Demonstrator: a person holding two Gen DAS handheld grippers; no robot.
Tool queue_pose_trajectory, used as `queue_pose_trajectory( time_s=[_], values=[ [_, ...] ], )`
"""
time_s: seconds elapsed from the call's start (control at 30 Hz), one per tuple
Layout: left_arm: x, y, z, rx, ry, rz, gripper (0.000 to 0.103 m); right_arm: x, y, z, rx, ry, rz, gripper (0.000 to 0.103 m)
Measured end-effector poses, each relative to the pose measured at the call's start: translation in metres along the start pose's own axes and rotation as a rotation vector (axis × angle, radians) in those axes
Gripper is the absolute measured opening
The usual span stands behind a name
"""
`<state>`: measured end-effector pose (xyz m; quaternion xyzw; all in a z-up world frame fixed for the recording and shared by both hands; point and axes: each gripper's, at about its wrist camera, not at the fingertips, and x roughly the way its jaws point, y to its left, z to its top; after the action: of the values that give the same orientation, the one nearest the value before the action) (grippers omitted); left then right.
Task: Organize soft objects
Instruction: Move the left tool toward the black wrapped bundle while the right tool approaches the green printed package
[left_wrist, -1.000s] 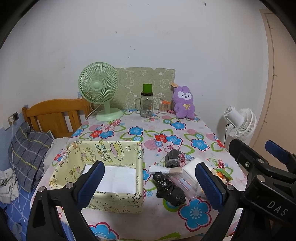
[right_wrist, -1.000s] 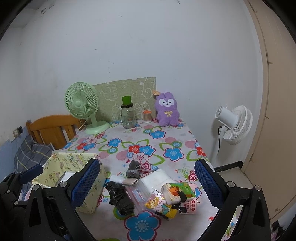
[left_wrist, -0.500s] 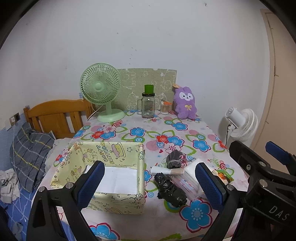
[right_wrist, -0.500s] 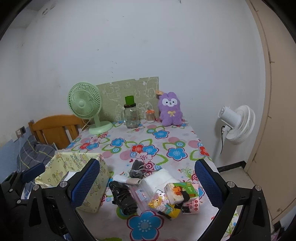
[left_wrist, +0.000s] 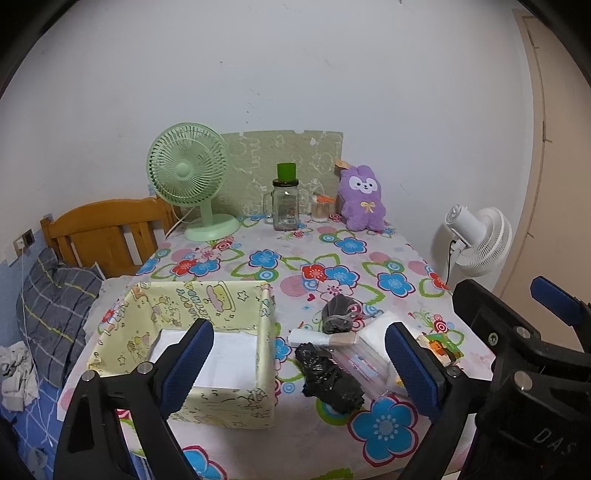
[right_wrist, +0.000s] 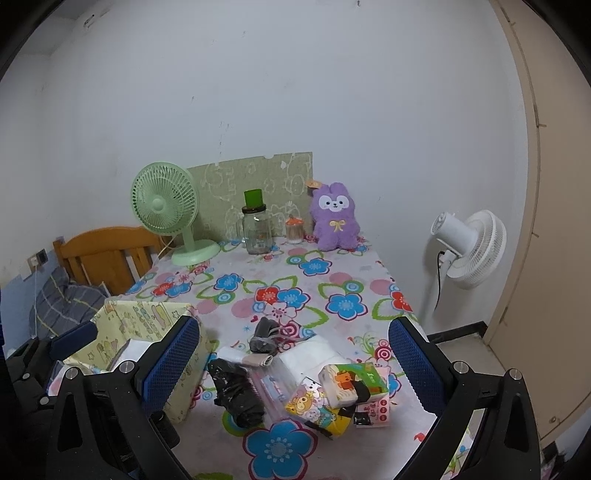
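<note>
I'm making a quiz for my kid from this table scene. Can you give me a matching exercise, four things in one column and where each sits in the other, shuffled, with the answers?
Things:
1. purple plush bunny
2. green desk fan
3. black plastic bag
4. yellow fabric box

Places:
A. back left of the table
B. front left of the table
C. back right, against the wall
D. front middle, just right of the box

Pairs: 1-C, 2-A, 3-D, 4-B

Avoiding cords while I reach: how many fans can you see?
2: the green desk fan at the table's far left, and the white fan on the floor to its right.
</note>
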<state>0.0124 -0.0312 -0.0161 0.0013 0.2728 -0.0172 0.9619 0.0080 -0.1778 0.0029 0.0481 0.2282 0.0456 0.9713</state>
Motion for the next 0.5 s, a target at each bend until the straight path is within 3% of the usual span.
queue_pose_trajectory(
  time_s=[0.5],
  values=[
    [0.030,-0.030,-0.006,0.023,0.056,-0.013,0.093,0.025,-0.022,-0.009,-0.003,0.037,0.015,0.103]
  ],
)
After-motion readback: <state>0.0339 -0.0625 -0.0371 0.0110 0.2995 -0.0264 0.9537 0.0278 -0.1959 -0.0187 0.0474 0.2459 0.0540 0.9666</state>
